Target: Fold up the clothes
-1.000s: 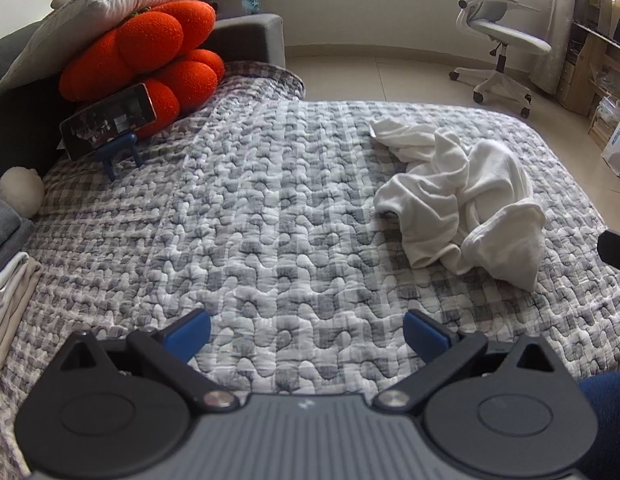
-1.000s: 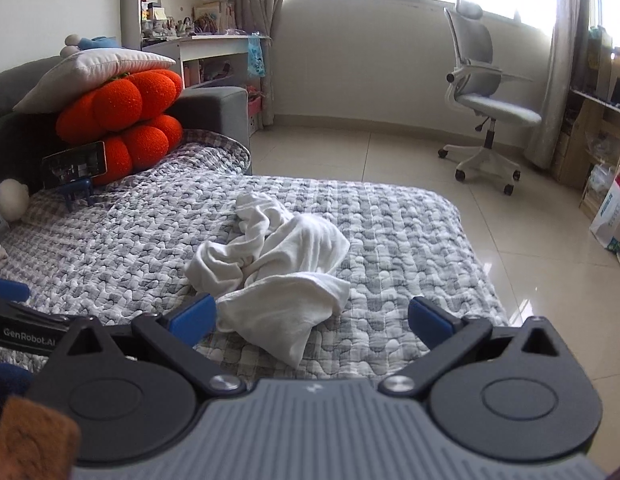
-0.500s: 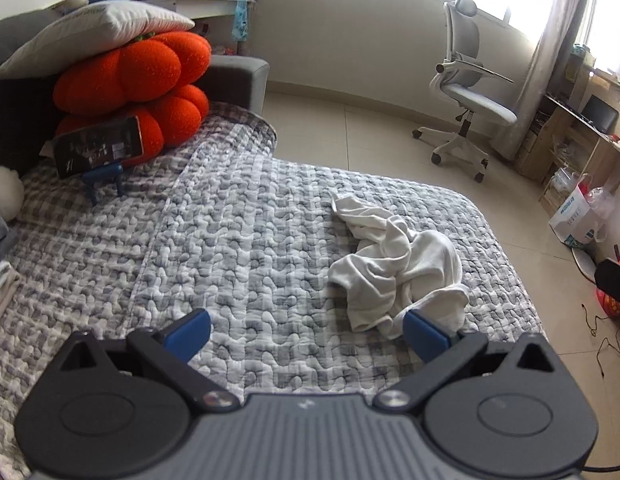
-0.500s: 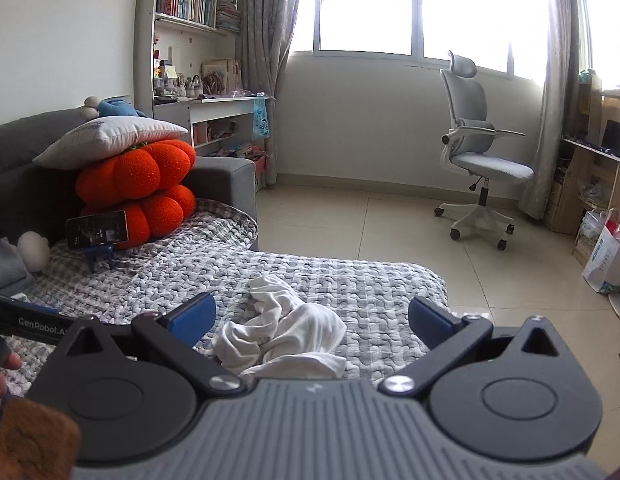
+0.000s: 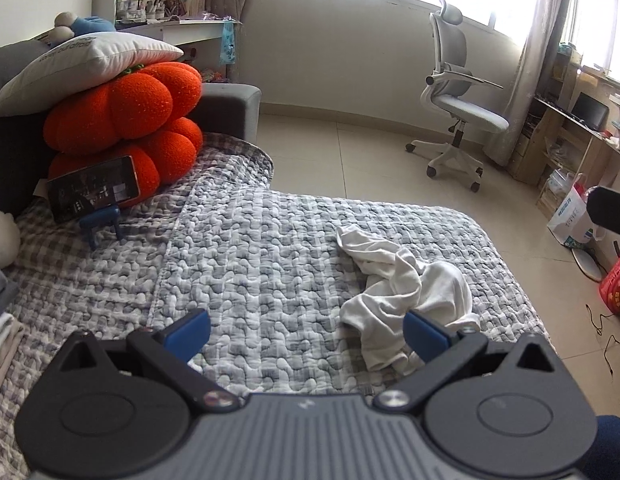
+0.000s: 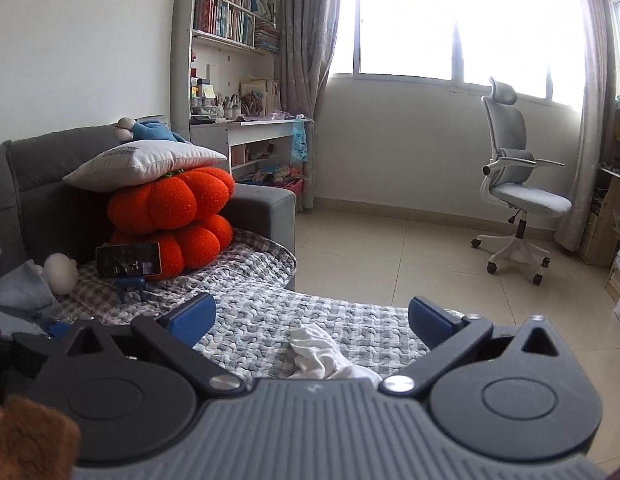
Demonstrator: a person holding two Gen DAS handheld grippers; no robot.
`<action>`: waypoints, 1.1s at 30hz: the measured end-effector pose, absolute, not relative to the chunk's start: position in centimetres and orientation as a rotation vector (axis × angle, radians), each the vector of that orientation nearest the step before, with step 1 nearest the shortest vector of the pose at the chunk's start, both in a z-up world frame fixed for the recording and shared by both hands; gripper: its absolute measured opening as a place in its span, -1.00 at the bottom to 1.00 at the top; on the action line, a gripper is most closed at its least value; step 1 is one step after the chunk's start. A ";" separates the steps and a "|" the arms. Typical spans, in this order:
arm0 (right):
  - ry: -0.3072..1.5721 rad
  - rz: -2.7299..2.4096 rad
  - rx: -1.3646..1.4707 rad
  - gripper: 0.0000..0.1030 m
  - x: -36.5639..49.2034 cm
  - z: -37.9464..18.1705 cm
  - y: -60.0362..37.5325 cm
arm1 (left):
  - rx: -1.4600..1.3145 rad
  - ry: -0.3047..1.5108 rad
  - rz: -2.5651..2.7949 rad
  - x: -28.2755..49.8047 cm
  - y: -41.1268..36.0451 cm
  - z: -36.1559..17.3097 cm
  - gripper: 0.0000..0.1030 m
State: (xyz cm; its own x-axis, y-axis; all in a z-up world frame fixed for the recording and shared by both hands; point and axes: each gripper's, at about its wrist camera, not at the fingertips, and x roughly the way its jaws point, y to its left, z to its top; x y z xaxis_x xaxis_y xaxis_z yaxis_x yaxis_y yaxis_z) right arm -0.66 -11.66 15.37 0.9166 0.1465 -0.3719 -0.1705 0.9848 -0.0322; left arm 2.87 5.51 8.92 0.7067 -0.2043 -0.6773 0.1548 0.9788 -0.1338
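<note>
The left gripper (image 5: 306,332) is spread wide with nothing between its 2 blue pads (image 5: 188,330), raised over the near part of the bed (image 5: 250,272). The right gripper (image 6: 312,320) is likewise wide open and empty, held higher and tipped toward the room.

The shirt (image 5: 402,300), a crumpled white heap, is the landmark. It lies on the grey checked quilt toward the bed's right edge, just beyond the left gripper's right pad, touching neither gripper. In the right wrist view only its far part (image 6: 322,354) shows, just above that gripper's body.

Left of the shirt the quilt is bare. At the near left edge of the bed, well apart from the shirt, lies a stack of folded cloth (image 5: 2,344). Farther left and beyond, a phone (image 5: 94,188) stands tilted on a small blue stand, just in front of 2 stacked orange cushions (image 5: 126,120). A white pillow (image 5: 86,64) rests on top of the cushions, against a grey sofa (image 6: 50,168).

Beyond the shirt is tiled floor (image 5: 350,160), and past that to the right a grey office chair (image 5: 458,108) stands near the curtained window (image 6: 450,20). Far behind the shirt to the left are a white counter (image 6: 250,128) and a bookshelf (image 6: 230,4).
</note>
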 end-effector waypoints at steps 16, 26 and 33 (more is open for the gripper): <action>0.667 0.237 0.275 1.00 9.9 7.1 -20.3 | -0.001 0.795 -0.155 11.0 0.5 5.1 0.99; 0.806 0.157 0.099 1.00 16.5 2.4 -21.7 | -0.021 0.878 -0.109 15.8 -0.1 -0.6 0.96; 0.870 0.097 0.084 0.99 17.5 -1.4 -22.5 | 0.103 0.874 -0.154 15.9 -1.2 -1.2 0.92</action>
